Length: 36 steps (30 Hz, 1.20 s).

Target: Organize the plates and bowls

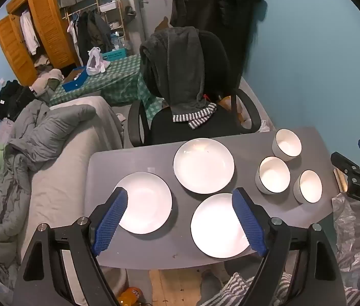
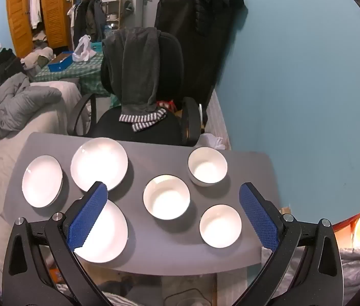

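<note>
Three white plates and three white bowls are lying separately on a grey table [image 2: 251, 168], none stacked. The plates are occupying the left half: a far plate [image 1: 203, 165], a left plate [image 1: 146, 203] and a near plate [image 1: 218, 225], close together but not touching. The bowls are sitting on the right half in a loose triangle: a far bowl [image 2: 207, 166], a middle bowl [image 2: 166, 197] and a near bowl [image 2: 220, 225], all upright and apart.

The left gripper [image 1: 180, 219] is hovering above the near plates with its blue-padded jaws spread wide and holding nothing. The right gripper [image 2: 173, 215] is hanging over the bowls, its jaws likewise gaping and empty.

Beyond the table, a black office chair [image 2: 139, 125] draped with a grey garment [image 2: 139, 71] is standing against the far edge. A grey quilt [image 1: 42, 137] is lying at the left.
</note>
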Motion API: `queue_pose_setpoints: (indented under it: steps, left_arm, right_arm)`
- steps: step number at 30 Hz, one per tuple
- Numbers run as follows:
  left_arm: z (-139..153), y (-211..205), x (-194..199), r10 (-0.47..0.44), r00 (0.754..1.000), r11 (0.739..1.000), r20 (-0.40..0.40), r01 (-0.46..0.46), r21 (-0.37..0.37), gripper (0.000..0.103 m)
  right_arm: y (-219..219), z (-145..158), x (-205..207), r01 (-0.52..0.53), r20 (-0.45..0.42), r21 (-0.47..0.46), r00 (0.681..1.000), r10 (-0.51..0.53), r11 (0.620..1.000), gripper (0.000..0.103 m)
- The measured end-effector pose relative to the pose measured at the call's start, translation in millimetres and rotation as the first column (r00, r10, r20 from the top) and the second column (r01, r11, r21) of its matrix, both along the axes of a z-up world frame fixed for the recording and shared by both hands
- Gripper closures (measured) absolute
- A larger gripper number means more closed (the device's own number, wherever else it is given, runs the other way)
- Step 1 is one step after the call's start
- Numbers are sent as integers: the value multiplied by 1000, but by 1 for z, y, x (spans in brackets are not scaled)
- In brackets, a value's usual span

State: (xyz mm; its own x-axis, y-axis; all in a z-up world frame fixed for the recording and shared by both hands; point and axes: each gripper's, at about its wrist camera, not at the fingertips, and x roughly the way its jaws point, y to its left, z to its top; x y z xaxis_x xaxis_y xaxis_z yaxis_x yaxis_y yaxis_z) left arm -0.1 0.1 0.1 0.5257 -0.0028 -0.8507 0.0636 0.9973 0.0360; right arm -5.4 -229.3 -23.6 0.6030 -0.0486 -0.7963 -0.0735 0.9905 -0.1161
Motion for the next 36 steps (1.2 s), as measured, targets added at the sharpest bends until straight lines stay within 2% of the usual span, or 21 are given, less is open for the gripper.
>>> queue_pose_setpoints:
  steps: [8, 17, 36]
  left_arm:
    - [0, 0, 1, 2, 1000, 1000, -10, -2, -20, 18]
    - [-2, -1, -1, -7, 1000, 1000, -6, 7, 6, 18]
    - [-6, -1, -2, -29, 1000, 1000, 5, 29, -9, 18]
  right_arm:
    - [1, 0, -2, -1, -3, 4, 1000, 1, 1000, 1]
    - [6, -1, -3, -6, -7, 13, 1000, 6, 1000, 1]
    - [9, -7, 1, -21, -9, 17, 1000, 21, 1000, 1]
